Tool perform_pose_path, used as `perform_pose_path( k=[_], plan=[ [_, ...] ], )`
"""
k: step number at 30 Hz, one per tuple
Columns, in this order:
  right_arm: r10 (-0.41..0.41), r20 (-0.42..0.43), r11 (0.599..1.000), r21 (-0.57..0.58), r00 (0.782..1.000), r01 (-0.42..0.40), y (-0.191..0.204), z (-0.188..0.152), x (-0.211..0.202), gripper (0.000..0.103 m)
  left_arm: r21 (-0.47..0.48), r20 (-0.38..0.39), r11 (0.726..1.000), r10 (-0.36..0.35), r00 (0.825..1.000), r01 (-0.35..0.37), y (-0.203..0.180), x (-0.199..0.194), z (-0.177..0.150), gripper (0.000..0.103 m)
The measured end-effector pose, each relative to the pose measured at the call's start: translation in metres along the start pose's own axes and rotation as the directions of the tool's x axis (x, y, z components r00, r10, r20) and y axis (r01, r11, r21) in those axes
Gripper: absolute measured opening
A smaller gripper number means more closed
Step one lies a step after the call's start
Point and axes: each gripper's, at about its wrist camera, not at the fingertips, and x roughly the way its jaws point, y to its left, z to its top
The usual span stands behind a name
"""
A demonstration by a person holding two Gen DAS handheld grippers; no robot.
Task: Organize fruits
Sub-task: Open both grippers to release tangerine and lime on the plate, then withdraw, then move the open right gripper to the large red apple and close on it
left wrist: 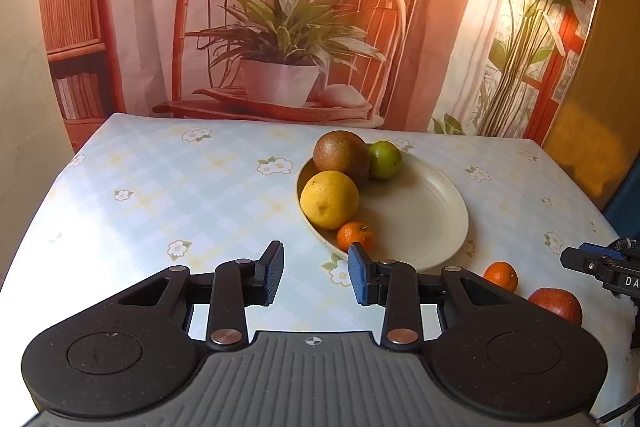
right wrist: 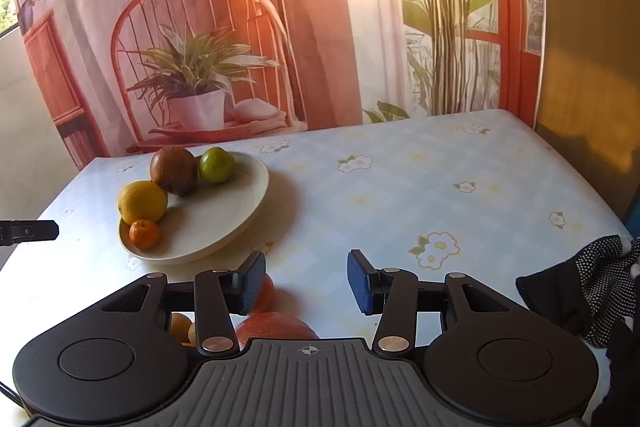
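Observation:
A cream plate (left wrist: 420, 219) (right wrist: 224, 219) holds a brown fruit (left wrist: 340, 153) (right wrist: 174, 169), a green lime (left wrist: 384, 159) (right wrist: 216, 165), a yellow citrus (left wrist: 329, 199) (right wrist: 142, 202) and a small mandarin (left wrist: 354, 235) (right wrist: 144, 234). On the cloth lie another mandarin (left wrist: 501, 275) (right wrist: 266, 293) and a red apple (left wrist: 557, 303) (right wrist: 276, 325). My left gripper (left wrist: 316, 275) is open and empty, just in front of the plate. My right gripper (right wrist: 306, 281) is open and empty above the apple and mandarin; it also shows in the left wrist view (left wrist: 600, 267).
The table (right wrist: 440, 179) has a pale checked cloth with flowers. A printed backdrop (left wrist: 280, 27) hangs behind it. A dark dotted glove (right wrist: 592, 287) lies at the right edge. More small orange fruit (right wrist: 180, 327) shows under my right gripper's left arm.

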Motion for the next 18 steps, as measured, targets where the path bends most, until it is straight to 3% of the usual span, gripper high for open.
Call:
perform_pose_path(
  k=[8, 13, 18],
  plan=[
    [0.020, 0.006, 0.999, -0.027, 1.000, -0.020, 0.006, -0.004, -0.005, 0.042, 0.015, 0.028, 1.000, 0.004, 1.000, -0.005, -0.004, -0.011, -0.002, 0.037],
    [0.029, 0.012, 0.988, -0.151, 1.000, -0.026, 0.020, -0.008, -0.010, 0.042, 0.045, 0.059, 0.999, 0.002, 0.998, -0.005, -0.014, -0.016, -0.001, 0.037],
    [0.046, 0.020, 0.979, -0.197, 0.999, -0.041, 0.024, -0.014, -0.018, 0.043, 0.053, 0.092, 0.999, -0.010, 0.996, 0.005, -0.023, -0.019, -0.003, 0.037]
  ],
)
